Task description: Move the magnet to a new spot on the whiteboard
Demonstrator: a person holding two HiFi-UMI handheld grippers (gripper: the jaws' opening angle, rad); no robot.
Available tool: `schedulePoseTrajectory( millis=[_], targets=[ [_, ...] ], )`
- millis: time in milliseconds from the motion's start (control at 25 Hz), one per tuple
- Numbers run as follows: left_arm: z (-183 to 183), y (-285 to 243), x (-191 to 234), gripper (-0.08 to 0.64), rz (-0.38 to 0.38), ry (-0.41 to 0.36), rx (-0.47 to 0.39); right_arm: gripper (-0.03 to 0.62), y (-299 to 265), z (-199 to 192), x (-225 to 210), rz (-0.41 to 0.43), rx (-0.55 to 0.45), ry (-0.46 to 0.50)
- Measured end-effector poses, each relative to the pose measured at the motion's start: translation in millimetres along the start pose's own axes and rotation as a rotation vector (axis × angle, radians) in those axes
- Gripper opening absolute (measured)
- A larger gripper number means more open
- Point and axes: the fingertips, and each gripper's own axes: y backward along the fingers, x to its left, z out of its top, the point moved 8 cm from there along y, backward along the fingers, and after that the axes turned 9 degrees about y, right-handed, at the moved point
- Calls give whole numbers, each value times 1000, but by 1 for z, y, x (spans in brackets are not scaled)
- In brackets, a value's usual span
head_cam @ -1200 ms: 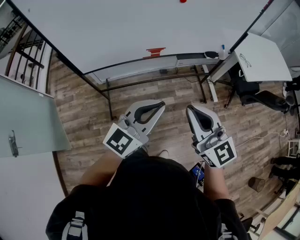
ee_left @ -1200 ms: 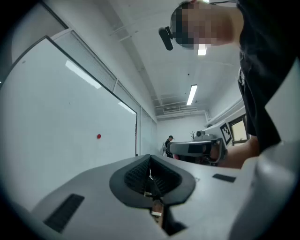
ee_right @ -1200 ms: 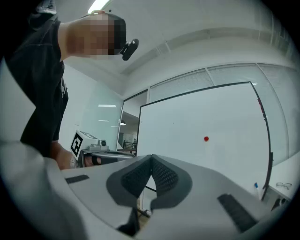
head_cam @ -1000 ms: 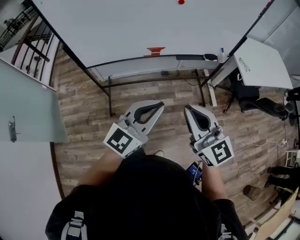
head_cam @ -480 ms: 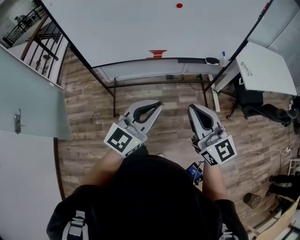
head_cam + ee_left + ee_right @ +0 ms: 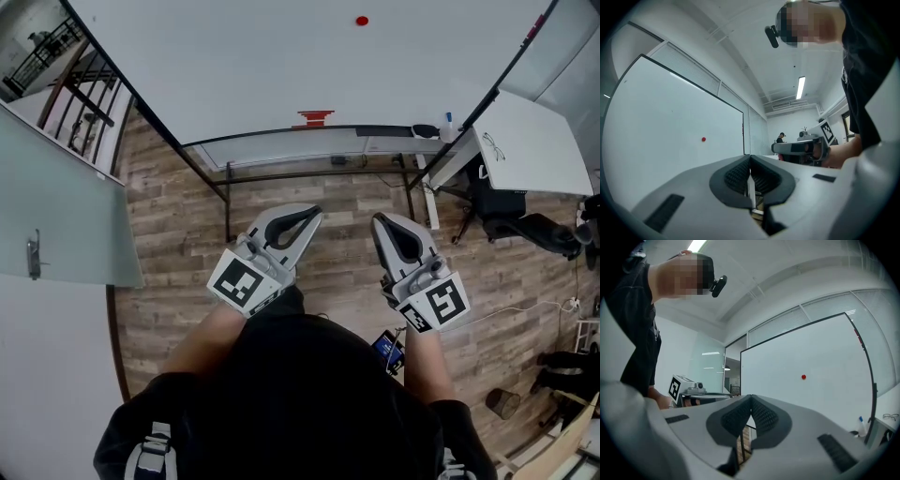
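A small red round magnet [image 6: 362,21] sticks on the white whiteboard [image 6: 281,66] ahead; it shows too in the left gripper view as the magnet [image 6: 703,138] and in the right gripper view as the magnet [image 6: 803,377]. My left gripper [image 6: 316,212] and right gripper [image 6: 377,222] are held side by side over the wooden floor, well short of the board, both pointing level at it. Both are shut with nothing between their pads. In their own views the left gripper [image 6: 750,159] and right gripper [image 6: 751,399] have jaws closed tip to tip.
A red eraser [image 6: 316,117] rests on the board's tray [image 6: 281,141] below the magnet. The board's black frame legs [image 6: 226,202] stand on the floor. A white desk [image 6: 525,131] and black chair [image 6: 525,220] are at right, a glass door [image 6: 56,216] at left.
The magnet and board have slid down in the head view, showing more of the board. Both grippers have shifted only slightly and stay shut.
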Motion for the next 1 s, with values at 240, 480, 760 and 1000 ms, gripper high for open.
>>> schedulePoseTrajectory(
  millis=[240,480,760,1000],
  targets=[
    [2,-16,29,5,-36,1,3,-2,-25,-6,-16,-29,13,0],
    [7,-34,65,5,-68,3,9,-2,-57,-10,-32,-65,43,46],
    [13,-57,116,5,-97,12,12,-2,-107,-16,-56,-77,61,56],
    [17,-69,163,5,-116,10,21,-2,-153,-19,-71,-96,89,103]
  ],
)
